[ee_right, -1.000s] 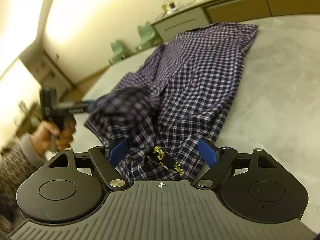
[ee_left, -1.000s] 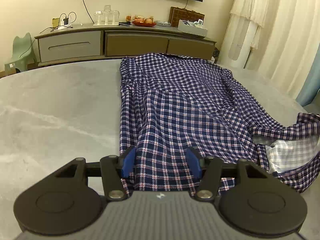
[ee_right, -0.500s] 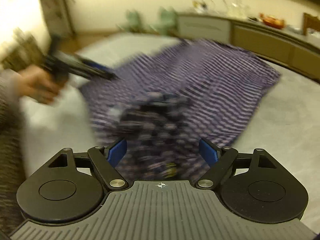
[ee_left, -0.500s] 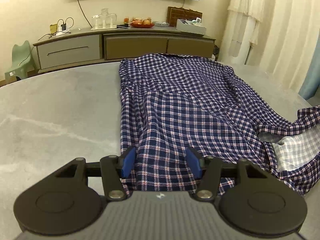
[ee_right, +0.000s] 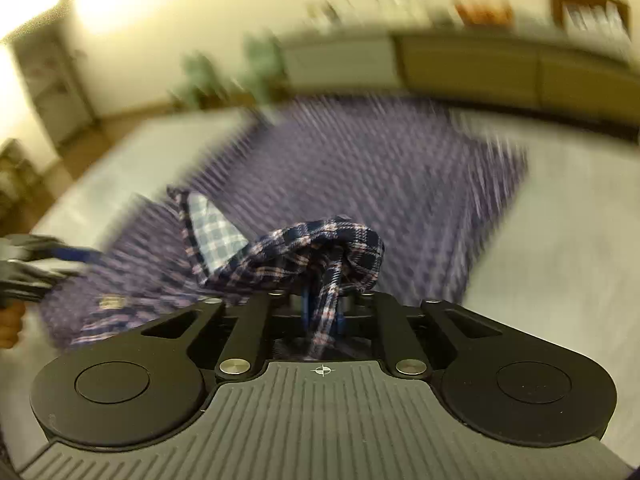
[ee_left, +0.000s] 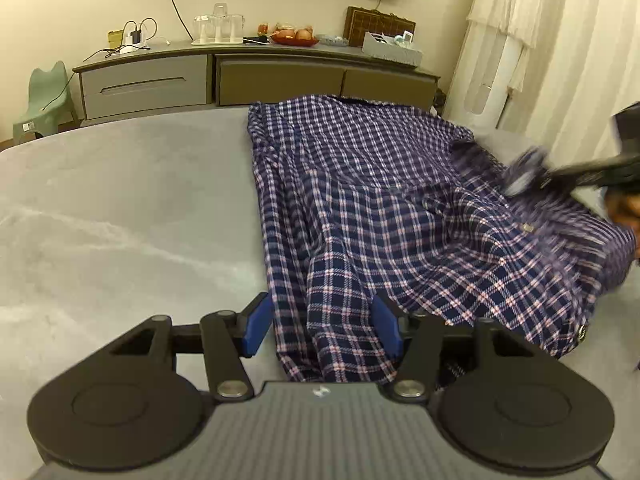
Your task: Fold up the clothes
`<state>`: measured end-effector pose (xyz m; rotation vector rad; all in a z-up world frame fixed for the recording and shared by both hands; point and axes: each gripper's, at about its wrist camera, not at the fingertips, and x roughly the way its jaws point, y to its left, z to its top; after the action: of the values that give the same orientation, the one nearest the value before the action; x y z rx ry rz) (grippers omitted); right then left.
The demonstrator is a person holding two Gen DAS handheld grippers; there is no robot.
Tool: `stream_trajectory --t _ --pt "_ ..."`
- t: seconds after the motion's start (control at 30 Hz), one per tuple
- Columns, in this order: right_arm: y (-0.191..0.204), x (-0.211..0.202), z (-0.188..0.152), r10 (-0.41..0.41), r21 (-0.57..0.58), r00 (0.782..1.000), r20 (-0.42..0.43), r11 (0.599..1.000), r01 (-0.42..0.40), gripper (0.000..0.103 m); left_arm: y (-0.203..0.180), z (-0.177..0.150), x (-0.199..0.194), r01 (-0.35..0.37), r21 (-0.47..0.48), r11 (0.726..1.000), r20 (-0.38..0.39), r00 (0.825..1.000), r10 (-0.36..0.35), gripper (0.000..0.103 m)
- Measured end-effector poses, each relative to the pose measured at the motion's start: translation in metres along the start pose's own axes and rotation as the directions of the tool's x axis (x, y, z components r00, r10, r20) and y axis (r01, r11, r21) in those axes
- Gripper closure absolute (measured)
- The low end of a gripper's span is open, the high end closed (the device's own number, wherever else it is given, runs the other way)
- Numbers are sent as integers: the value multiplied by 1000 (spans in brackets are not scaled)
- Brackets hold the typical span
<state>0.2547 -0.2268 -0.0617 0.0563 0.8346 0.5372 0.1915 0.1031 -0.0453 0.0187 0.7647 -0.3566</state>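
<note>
The shirt (ee_left: 380, 216), a blue plaid woven garment, lies spread on the grey tabletop (ee_left: 120, 220). In the left wrist view its long axis runs from the near edge to the far edge. The far end points toward the sideboard (ee_left: 248, 76); whether that end is the collar cannot be told.

The left gripper (ee_left: 322, 330) is about half open and straddles the near hem. Cloth lies between its blue pads (ee_left: 256, 328), but they do not visibly press on it. The left side of the shirt is flat, with a straight edge.

The right gripper (ee_right: 322, 314) has just been closing, and a bunched fold of the shirt is between its jaws. The jaws now pinch that fold, with a loop of fabric standing above them. A pale inner face of the cloth (ee_right: 212, 236) shows beside the loop. In the left wrist view this gripper is at the right of the shirt, blurred, with the fabric lifted.

Handling, as a judgement: the fabric is light, soft and limp, and offers no stiffness. It will drape, drag and wrinkle when pulled, and a thin pinch may slip. Hold points should be seams, hem corners or the button edge, where layers are thickest. A button (ee_left: 581, 331) marks that edge near right.
</note>
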Motion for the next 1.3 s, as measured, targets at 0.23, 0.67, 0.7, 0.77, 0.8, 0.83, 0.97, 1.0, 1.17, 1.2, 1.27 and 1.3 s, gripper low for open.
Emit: stream_trajectory --t 0.23,0.67,0.7,0.77,0.8,0.83,0.97,1.0,1.17,1.2,1.27,1.3 --pt "-6 -13 -4 -74 58 997 5 996 74 54 -15 0 2 -54 70 996 5 999 54 46" --pt "94 -120 -73 -119 -128 981 155 982 140 63 -75 -2 -30 -70 253 965 147 989 33 52" --pt "97 -109 -85 -123 -130 987 107 982 137 63 -74 -6 -21 -93 258 962 121 991 64 52" --pt "91 -88 -105 -157 -107 988 -5 982 156 63 -73 -14 -5 -137 266 954 71 990 122 52" --pt "90 -87 -110 -157 -114 988 -6 981 156 62 -69 -17 -3 -143 249 958 67 989 130 51" --pt "90 -87 -114 -157 -122 988 -5 980 155 62 -66 -20 -2 -149 233 961 63 988 138 50" --pt "86 -95 -114 -149 -115 989 3 982 148 63 -76 -20 -9 -214 231 949 74 977 202 52" --pt "85 -96 -108 -141 -98 990 26 985 142 62 -80 -21 -14 -219 232 948 86 975 204 55" --pt "69 -95 -99 -128 -57 991 28 990 129 62 -92 -31 -19 -202 233 951 63 979 192 53" --pt "63 -85 -102 -140 -59 990 -23 989 138 59 -91 -28 -19 -193 225 955 57 981 185 52" --pt "54 -89 -95 -101 -31 994 -33 994 100 60 -87 -22 -19 -176 209 962 48 984 170 53" --pt "51 -97 -88 -90 -26 996 -9 996 90 60 -84 -17 -26 -169 192 967 75 985 157 53"
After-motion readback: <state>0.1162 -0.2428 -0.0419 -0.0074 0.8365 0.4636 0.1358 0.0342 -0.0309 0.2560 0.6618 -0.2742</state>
